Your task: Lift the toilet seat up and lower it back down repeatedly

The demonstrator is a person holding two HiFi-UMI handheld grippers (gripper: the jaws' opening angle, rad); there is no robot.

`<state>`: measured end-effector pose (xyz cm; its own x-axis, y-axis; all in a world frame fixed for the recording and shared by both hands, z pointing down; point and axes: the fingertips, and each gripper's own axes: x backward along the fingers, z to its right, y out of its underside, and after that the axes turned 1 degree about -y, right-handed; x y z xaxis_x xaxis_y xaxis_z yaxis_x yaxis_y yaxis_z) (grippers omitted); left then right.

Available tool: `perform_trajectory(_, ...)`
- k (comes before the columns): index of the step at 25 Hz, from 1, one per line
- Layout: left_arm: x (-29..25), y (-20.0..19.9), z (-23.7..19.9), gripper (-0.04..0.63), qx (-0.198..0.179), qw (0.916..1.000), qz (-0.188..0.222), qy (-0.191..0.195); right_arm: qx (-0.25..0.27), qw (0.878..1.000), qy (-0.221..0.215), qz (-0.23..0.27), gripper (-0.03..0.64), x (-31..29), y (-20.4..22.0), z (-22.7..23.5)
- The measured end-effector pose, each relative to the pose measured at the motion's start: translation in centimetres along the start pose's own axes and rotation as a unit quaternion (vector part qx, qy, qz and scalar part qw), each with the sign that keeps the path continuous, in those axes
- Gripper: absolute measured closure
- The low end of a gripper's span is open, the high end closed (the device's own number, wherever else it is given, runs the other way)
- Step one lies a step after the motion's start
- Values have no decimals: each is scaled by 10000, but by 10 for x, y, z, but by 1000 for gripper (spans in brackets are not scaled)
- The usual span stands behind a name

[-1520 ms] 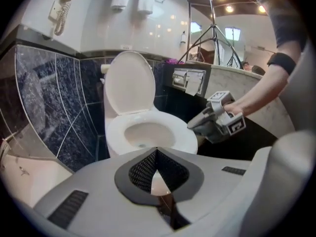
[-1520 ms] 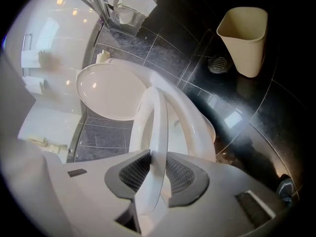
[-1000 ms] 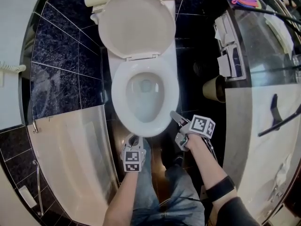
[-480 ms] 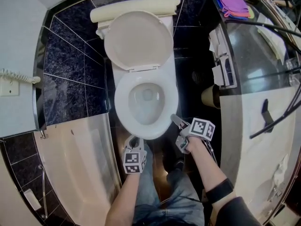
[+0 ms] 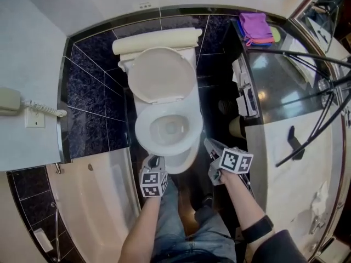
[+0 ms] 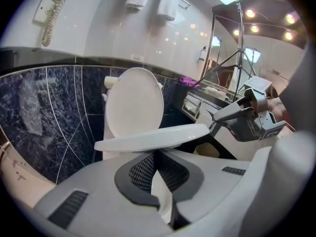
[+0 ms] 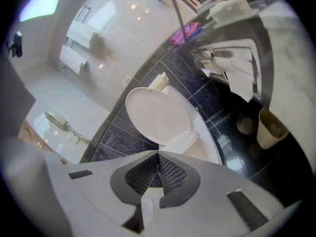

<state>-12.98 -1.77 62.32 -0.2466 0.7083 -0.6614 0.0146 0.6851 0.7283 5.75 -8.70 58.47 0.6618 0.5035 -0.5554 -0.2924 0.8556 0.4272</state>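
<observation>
Seat (image 6: 153, 137) part-raised, front edge at 12 o'clock just over closed empty jaws of left gripper (image 6: 156, 153), seemingly only propped there, right gripper (image 7: 158, 154) just closed on nothing at seat's 3 o'clock, so seat may slip and slam onto bowl (image 5: 159, 131).

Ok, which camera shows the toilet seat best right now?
Head view: the toilet seat shows as a whole ring from above, in front of the upright lid. The left gripper view gives only its edge, side-on. The right gripper view catches a sliver past the shut right tongs.
</observation>
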Motion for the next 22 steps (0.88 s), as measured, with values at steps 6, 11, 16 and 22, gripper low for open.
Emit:
perform_trajectory(6, -10, -61, -10, 606, -100, 9995, 258, 155, 1825, 9821, 372, 294, 601, 4, -50, -46)
perform_trajectory(11, -24, -101, -18, 606, -206, 9987, 355, 300, 2706, 9594, 680, 415, 600, -3, -74, -67)
perform_trajectory(16, -42, -136, -28, 605, -378, 9973, 458, 423, 3033, 9485, 805, 426, 600, -15, -85, -76)
perform_trajectory(22, -62, -180, -42, 605, -575, 9951, 643, 480, 3303, 9390, 836, 474, 600, -32, -104, -90)
